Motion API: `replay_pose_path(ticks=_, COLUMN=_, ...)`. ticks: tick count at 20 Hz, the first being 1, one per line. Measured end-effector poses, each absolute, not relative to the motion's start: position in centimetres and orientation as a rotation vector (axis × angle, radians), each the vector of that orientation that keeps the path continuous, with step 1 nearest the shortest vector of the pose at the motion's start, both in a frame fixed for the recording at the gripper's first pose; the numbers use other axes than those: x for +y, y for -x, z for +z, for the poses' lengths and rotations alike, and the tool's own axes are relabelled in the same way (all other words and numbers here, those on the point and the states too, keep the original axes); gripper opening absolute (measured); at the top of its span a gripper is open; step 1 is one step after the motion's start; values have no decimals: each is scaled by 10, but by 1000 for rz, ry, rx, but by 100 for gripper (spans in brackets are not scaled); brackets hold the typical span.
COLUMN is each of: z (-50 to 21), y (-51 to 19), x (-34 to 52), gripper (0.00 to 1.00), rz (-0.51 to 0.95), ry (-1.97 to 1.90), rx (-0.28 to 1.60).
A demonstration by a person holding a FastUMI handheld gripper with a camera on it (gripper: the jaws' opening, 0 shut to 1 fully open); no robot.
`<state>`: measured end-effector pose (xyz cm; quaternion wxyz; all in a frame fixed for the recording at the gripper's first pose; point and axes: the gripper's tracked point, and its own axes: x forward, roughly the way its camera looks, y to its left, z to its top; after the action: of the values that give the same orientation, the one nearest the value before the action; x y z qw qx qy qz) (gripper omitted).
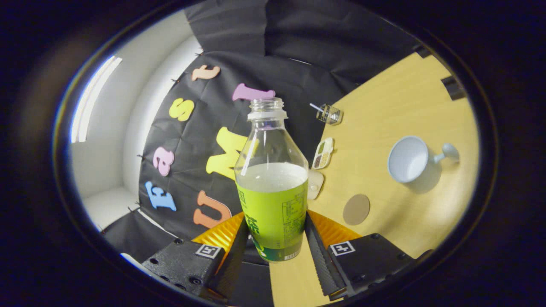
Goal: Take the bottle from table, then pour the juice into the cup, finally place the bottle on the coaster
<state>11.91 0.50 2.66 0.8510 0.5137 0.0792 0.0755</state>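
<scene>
1. The gripper (275, 238) has two black blocky finger bodies with round screw heads set into their upper faces
2. Each body carries a small white square tag with a black mark, at about 7 and 5 o'clock
3. Ribbed orange panels sit behind the ridged inner finger faces

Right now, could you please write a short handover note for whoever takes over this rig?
Gripper: shut on the bottle, one finger on each side of its green label.
Bottle: cap off, about half full of pale juice, held clear of the table, which appears rolled sideways in this view.
Cup: on the table beyond the fingers, looks empty.
Coaster: round, bare, on the table between the fingers and the cup.
Done: bottle picked up.
Left: pour juice into the cup, then stand the bottle on the coaster.
</scene>
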Motion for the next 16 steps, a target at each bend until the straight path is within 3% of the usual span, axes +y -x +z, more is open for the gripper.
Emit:
replay_pose_path(ticks=6, z=17, y=-109, x=12, gripper=78, rz=64, ry=-602, rx=167)
replay_pose_path(ticks=16, z=29, y=-106, x=20, gripper=79, rz=-17, ry=-217, rx=101)
